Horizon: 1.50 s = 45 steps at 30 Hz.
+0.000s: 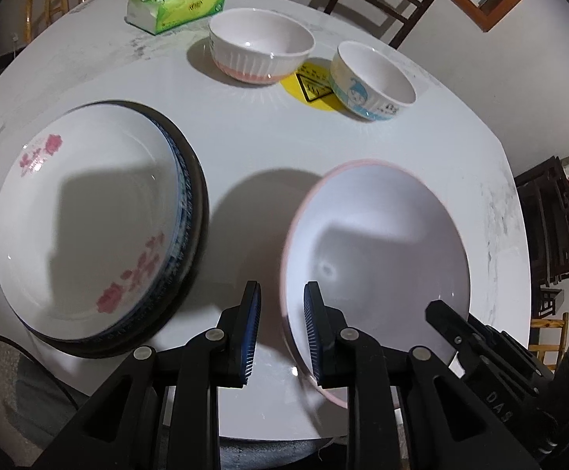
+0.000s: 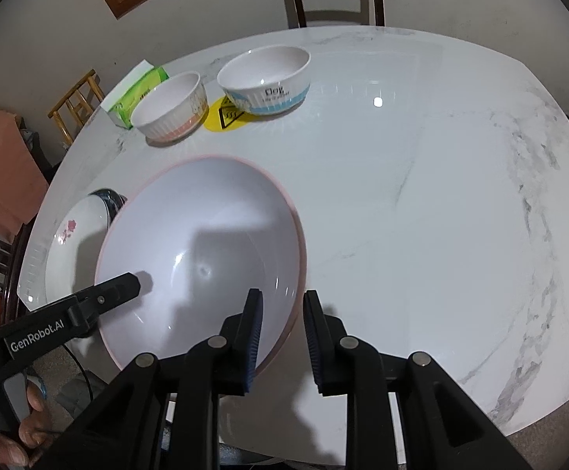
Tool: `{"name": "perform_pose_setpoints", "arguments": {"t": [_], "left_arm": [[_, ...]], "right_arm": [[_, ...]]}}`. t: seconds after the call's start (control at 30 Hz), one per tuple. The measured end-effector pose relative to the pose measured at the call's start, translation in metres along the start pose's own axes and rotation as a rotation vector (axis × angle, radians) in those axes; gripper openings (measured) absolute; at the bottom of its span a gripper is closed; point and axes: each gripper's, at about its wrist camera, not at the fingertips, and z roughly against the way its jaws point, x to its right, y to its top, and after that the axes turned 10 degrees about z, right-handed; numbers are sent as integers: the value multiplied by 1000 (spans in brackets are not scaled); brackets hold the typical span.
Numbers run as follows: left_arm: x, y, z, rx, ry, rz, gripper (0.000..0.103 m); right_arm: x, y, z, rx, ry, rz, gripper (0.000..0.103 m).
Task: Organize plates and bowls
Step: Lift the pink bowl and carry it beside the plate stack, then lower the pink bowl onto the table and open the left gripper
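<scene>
On the marble table (image 2: 402, 196), both tools, left (image 1: 282, 333) and right (image 2: 282, 333), straddle the pink-rimmed bowl's (image 1: 382, 243) rim, spread, not pinching.

A white marble-veined tabletop (image 2: 421, 203) is seen. On it, 2 ribbed bowls are set near the far edge: a pink-banded bowl (image 1: 260, 51) and a blue-banded bowl (image 1: 372, 80), with a yellow sticker (image 1: 310, 87) between them. A green tissue pack (image 1: 177, 0) lies beyond. A plate stack (image 1: 89, 227) is placed at the left.
</scene>
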Motion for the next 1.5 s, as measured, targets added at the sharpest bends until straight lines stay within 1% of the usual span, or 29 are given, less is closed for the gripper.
{"name": "perform_pose_setpoints", "arguments": {"t": [0.07, 0.27, 0.4, 0.6, 0.8, 0.87, 0.9, 1.03, 1.13, 1.27, 1.37, 1.5], "left_arm": [[-1, 2, 4, 10, -4, -2, 23], [-3, 9, 13, 46, 8, -24, 26], [-2, 15, 18, 59, 7, -37, 28], [0, 24, 22, 87, 28, -63, 34], [3, 33, 17, 85, 48, -77, 39], [5, 35, 16, 85, 49, -80, 39], [6, 37, 17, 85, 47, -80, 39], [9, 43, 19, 98, 27, -88, 39], [13, 50, 21, 114, 16, -93, 41], [19, 59, 22, 129, 17, -96, 41], [24, 68, 19, 137, 26, -94, 41], [31, 86, 10, 122, 5, -86, 42]], "right_arm": [[1, 3, 3, 10, 0, 3, 23], [4, 8, 12, 33, -18, 9, 23], [7, 12, 15, 32, -32, 22, 23], [11, 19, 13, 29, -62, 61, 23], [13, 28, 9, 29, -44, 80, 23], [14, 31, 11, 35, -15, 78, 23], [14, 34, 14, 47, 2, 80, 23], [15, 42, 19, 68, 16, 89, 23], [18, 49, 20, 72, 4, 97, 23], [26, 61, 16, 73, 2, 101, 23], [37, 73, 10, 69, 28, 95, 23], [51, 93, 0, 53, 57, 85, 23]]}}
